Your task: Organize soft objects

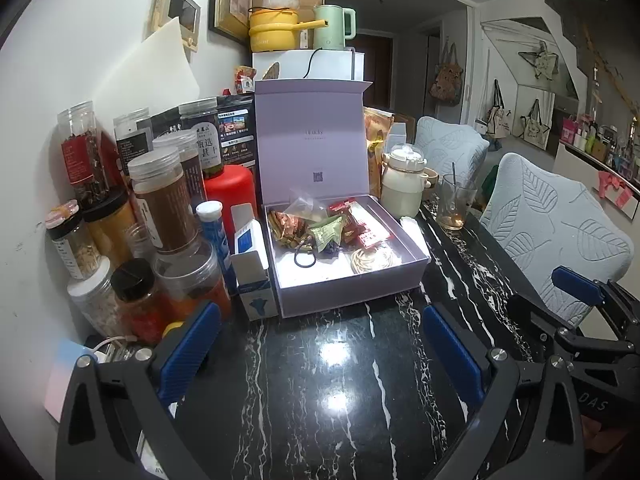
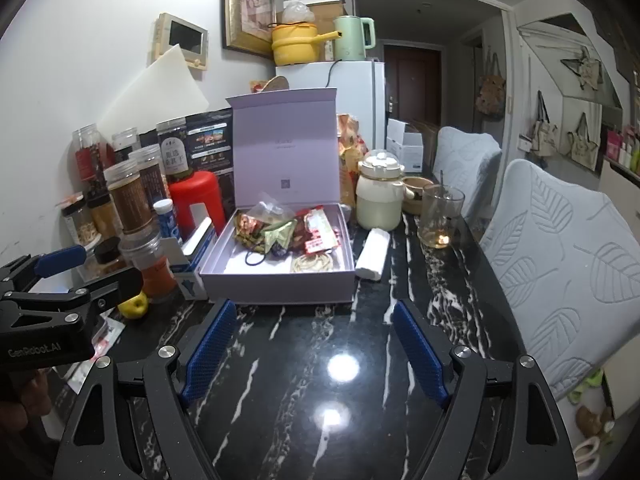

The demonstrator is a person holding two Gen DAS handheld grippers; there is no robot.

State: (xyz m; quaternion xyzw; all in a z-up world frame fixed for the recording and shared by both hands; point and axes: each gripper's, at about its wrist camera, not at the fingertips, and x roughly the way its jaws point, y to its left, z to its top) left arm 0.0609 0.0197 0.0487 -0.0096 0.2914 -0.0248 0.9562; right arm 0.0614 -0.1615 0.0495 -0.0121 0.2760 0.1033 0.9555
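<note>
An open lilac box (image 1: 352, 292) (image 2: 276, 290) with its lid upright stands on the black marble table (image 1: 340, 380) (image 2: 320, 360). Inside lie snack packets (image 1: 332, 228) (image 2: 280, 232), a black hair tie (image 1: 306, 258) (image 2: 256, 258) and a coil of pale bands (image 1: 370, 260) (image 2: 312, 264). My left gripper (image 1: 320, 344) is open and empty, just short of the box's front wall. My right gripper (image 2: 314, 350) is open and empty, also in front of the box. The left gripper also shows in the right wrist view (image 2: 60, 280), at the left edge.
Several jars and bottles (image 1: 160, 208) (image 2: 128, 200) crowd the left by the wall. A cream bottle (image 1: 402, 188) (image 2: 378, 196), a glass cup (image 1: 454, 202) (image 2: 440, 216) and a white roll (image 2: 372, 254) stand right of the box. Two padded chairs (image 2: 560, 248) line the right edge.
</note>
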